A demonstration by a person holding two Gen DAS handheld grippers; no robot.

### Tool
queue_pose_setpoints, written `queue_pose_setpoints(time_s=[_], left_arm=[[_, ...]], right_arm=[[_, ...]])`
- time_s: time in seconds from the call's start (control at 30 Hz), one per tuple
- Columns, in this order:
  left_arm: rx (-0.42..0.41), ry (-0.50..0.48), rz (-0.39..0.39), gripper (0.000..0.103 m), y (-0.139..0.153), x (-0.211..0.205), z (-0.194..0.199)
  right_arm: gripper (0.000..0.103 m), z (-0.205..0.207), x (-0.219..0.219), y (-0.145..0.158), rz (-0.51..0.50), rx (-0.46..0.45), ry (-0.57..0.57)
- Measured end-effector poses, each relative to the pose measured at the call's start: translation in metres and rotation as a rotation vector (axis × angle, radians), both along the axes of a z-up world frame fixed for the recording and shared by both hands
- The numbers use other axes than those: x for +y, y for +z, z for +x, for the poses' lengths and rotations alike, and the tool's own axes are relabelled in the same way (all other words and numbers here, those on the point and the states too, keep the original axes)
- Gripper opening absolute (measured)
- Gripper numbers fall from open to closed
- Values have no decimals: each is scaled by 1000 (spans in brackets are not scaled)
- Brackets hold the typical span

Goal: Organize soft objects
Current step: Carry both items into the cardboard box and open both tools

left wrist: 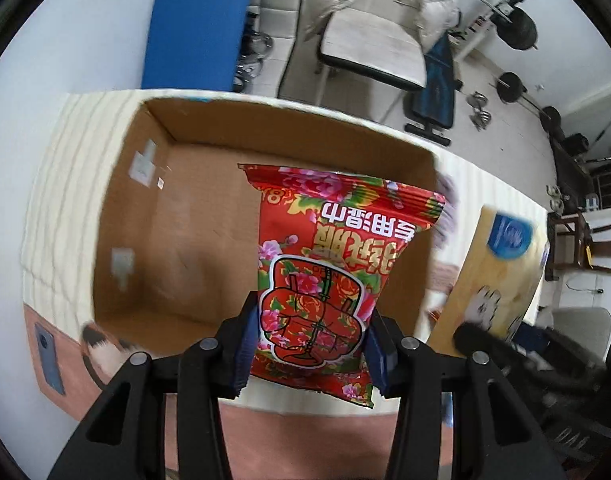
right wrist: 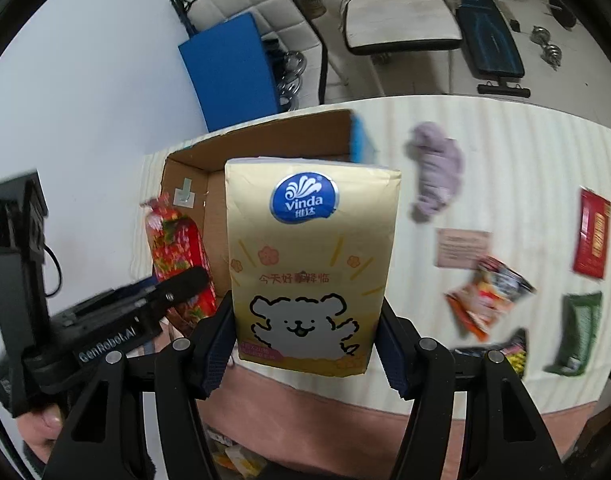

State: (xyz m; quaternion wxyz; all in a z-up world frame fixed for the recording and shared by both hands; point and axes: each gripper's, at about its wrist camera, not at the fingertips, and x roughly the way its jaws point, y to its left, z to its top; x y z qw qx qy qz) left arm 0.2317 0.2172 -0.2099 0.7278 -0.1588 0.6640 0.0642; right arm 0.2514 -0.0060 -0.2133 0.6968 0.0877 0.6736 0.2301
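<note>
My left gripper (left wrist: pixel 311 344) is shut on a red floral tissue pack (left wrist: pixel 329 264) and holds it over the near edge of an open cardboard box (left wrist: pixel 177 240), which looks empty inside. My right gripper (right wrist: pixel 303 340) is shut on a yellow Vinda tissue pack (right wrist: pixel 311 264) with a white bear on it, held above the table's front edge, right of the box (right wrist: pixel 265 140). The yellow pack also shows in the left wrist view (left wrist: pixel 493 276), and the red pack in the right wrist view (right wrist: pixel 177 252).
On the white striped tablecloth (right wrist: pixel 505 152) lie a lilac cloth (right wrist: pixel 437 176), a pink card (right wrist: pixel 461 248), an orange snack bag (right wrist: pixel 485 296), a red packet (right wrist: pixel 591 236) and a green packet (right wrist: pixel 577 332). A blue mat (left wrist: pixel 197 28) and chair (left wrist: pixel 369 48) stand behind the table.
</note>
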Motion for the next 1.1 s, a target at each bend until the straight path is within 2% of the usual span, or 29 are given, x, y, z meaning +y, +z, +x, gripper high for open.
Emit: queue_pose_setpoints(time_s=[0.1, 0.17, 0.23, 0.43, 0.57, 0.73, 0.77, 0.83, 0.87, 0.9, 0.97, 1.03, 1.1], left_arm=[[38, 2, -39, 43, -23, 22, 24], [68, -6, -51, 43, -39, 34, 37], [100, -21, -64, 43, -62, 44, 52], [188, -64, -88, 43, -115, 54, 75], [219, -78, -106, 44, -139, 58, 82], [287, -80, -128, 46, -155, 58, 84], [293, -75, -148, 49, -155, 57, 83], [291, -91, -119, 56, -151, 55, 81], [280, -98, -102, 67, -148, 54, 81], [262, -103, -80, 79, -142, 54, 80], [242, -108, -53, 87, -132, 53, 76], [225, -103, -45, 90, -124, 60, 69], [196, -102, -23, 101, -112, 60, 61]], right_arm=[[66, 12, 45, -18, -39, 15, 13], [66, 21, 70, -40, -64, 31, 13], [66, 32, 88, -68, -87, 49, 12], [66, 54, 131, -121, -178, 74, 28], [66, 62, 143, -140, -221, 68, 41], [67, 70, 153, -152, -269, 55, 61], [68, 72, 154, -153, -282, 55, 61], [83, 73, 153, -153, -301, 55, 63], [91, 73, 153, -151, -302, 55, 56], [92, 74, 155, -146, -304, 51, 53], [92, 72, 152, -140, -326, 42, 44], [92, 70, 148, -135, -341, 33, 37], [100, 68, 144, -129, -360, 15, 28]])
